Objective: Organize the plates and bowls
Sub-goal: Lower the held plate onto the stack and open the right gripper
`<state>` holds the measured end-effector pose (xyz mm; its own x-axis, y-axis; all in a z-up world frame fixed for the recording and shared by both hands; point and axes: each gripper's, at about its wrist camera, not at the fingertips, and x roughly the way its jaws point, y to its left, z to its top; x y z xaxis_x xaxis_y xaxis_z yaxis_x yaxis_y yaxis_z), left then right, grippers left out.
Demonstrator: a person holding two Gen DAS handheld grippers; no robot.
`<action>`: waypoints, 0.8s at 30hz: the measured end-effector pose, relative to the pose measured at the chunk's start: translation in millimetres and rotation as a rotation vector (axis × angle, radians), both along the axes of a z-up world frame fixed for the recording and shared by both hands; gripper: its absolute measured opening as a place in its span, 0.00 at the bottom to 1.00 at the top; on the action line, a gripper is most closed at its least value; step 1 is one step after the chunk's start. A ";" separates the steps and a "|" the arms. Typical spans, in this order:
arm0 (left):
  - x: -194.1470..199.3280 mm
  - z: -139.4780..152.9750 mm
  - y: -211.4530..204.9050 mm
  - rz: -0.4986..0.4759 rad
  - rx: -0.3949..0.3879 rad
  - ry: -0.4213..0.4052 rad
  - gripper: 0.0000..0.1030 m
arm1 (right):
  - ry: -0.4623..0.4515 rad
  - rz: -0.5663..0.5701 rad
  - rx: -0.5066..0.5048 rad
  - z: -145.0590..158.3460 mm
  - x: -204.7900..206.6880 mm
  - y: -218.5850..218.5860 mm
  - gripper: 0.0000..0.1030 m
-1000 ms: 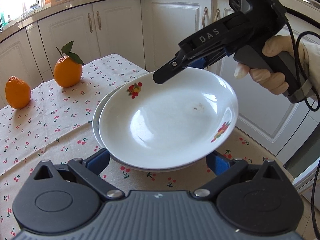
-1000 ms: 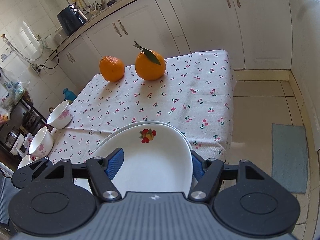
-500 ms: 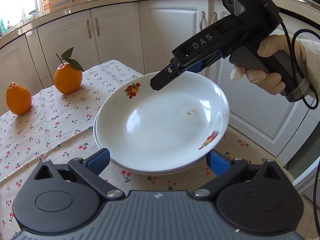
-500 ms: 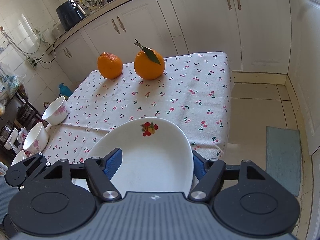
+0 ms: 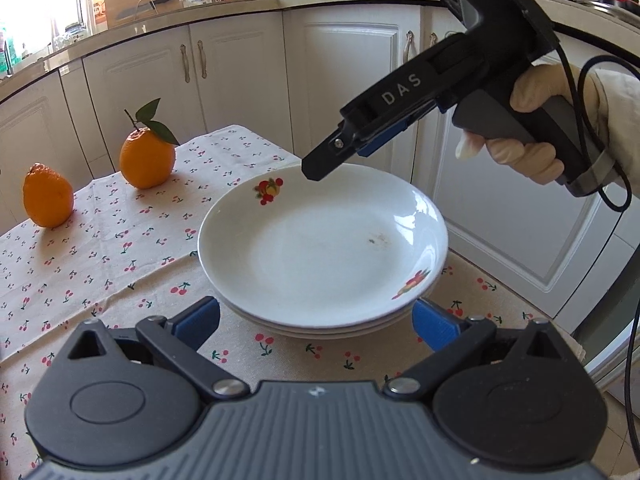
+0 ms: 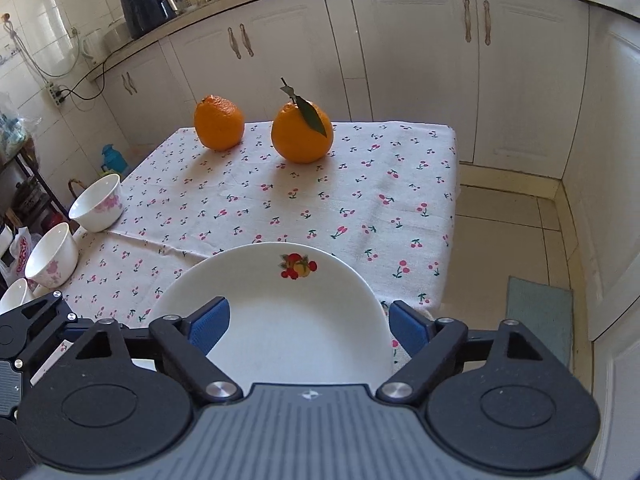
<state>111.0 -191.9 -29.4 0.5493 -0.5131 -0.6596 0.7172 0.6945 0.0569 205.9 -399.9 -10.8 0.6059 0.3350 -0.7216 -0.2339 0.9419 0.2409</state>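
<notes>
A white plate with fruit prints (image 5: 320, 248) lies flat on top of a stack of like plates (image 5: 328, 330) on the cherry-print tablecloth (image 5: 100, 264). My left gripper (image 5: 316, 320) is open, with its blue pads wide apart on either side of the stack's near edge. My right gripper (image 5: 340, 152), held by a gloved hand (image 5: 524, 160), hovers over the plate's far rim. In the right wrist view my right gripper (image 6: 308, 324) has its jaws opening, and the plate (image 6: 288, 312) lies between the pads without being pressed. Three white bowls with pink flowers (image 6: 98, 202) stand at the table's left edge.
Two oranges (image 5: 147, 160) (image 5: 48, 196) sit at the far side of the table, one with a leaf. White kitchen cabinets (image 5: 348, 80) surround the table. A green mat (image 6: 538, 316) lies on the tiled floor past the table's right edge.
The top plate, tilted and gripped by my right gripper, came down flat onto the stack. The right jaws have widened off its rim. My left gripper stayed in place.
</notes>
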 end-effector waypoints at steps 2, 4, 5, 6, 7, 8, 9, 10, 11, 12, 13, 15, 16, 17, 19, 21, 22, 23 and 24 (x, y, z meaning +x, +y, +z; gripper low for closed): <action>0.2 2.7 4.6 0.008 -0.011 -0.004 0.99 | -0.004 0.013 -0.004 1.6 -1.0 6.1 0.92; -0.3 4.7 8.7 0.019 -0.014 -0.011 0.99 | -0.022 0.022 -0.028 4.8 -3.5 15.1 0.96; -0.4 5.7 11.2 0.025 -0.015 -0.016 0.99 | -0.030 0.026 -0.036 6.7 -5.0 19.3 0.99; -0.8 6.7 13.5 0.031 -0.018 -0.020 0.99 | -0.038 0.030 -0.039 8.6 -6.2 23.7 1.00; -0.6 8.0 16.9 0.037 -0.023 -0.024 0.99 | -0.045 0.035 -0.041 10.6 -7.9 27.7 1.00; -1.1 9.4 19.7 0.042 -0.029 -0.026 0.99 | -0.055 0.039 -0.045 13.0 -9.9 32.0 1.00; -1.8 10.8 22.2 0.047 -0.035 -0.030 0.99 | -0.066 0.041 -0.052 15.6 -12.2 37.0 1.00; -2.8 12.4 25.3 0.051 -0.040 -0.036 0.99 | -0.076 0.040 -0.059 17.9 -14.5 42.0 1.00; -3.6 14.2 28.1 0.056 -0.043 -0.042 0.99 | -0.083 0.039 -0.066 19.6 -16.6 46.2 1.00; -4.8 15.8 30.7 0.060 -0.045 -0.049 0.99 | -0.091 0.039 -0.076 21.9 -19.0 51.9 1.00; -6.7 17.4 33.6 0.062 -0.047 -0.056 0.99 | -0.100 0.040 -0.087 24.3 -21.8 57.6 1.00; -10.0 20.6 40.3 0.071 -0.052 -0.076 0.99 | -0.122 0.039 -0.109 29.6 -27.9 68.5 1.00; -11.7 22.4 44.1 0.076 -0.052 -0.086 0.99 | -0.131 0.038 -0.121 32.2 -30.7 74.0 1.00; -13.3 23.8 47.7 0.081 -0.052 -0.093 0.99 | -0.144 0.038 -0.132 35.4 -34.6 80.4 1.00; -17.2 27.1 56.9 0.097 -0.054 -0.108 0.99 | -0.162 0.029 -0.154 41.4 -40.0 91.6 1.00; -21.1 30.6 67.1 0.117 -0.059 -0.126 0.99 | -0.187 0.018 -0.168 48.0 -46.7 102.8 1.00; -24.2 32.5 74.2 0.131 -0.059 -0.138 0.99 | -0.197 0.017 -0.168 51.4 -49.6 108.6 1.00; -27.1 34.0 81.5 0.148 -0.055 -0.147 0.99 | -0.209 0.017 -0.165 55.2 -53.0 115.3 1.00; -30.0 35.3 88.7 0.164 -0.051 -0.157 0.99 | -0.221 0.012 -0.164 58.2 -55.8 121.3 1.00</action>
<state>81.0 -103.2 5.9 0.7221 -0.4384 -0.5351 0.5792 0.8062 0.1211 150.1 -278.5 47.4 0.7512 0.2323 -0.6178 -0.2748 0.9611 0.0271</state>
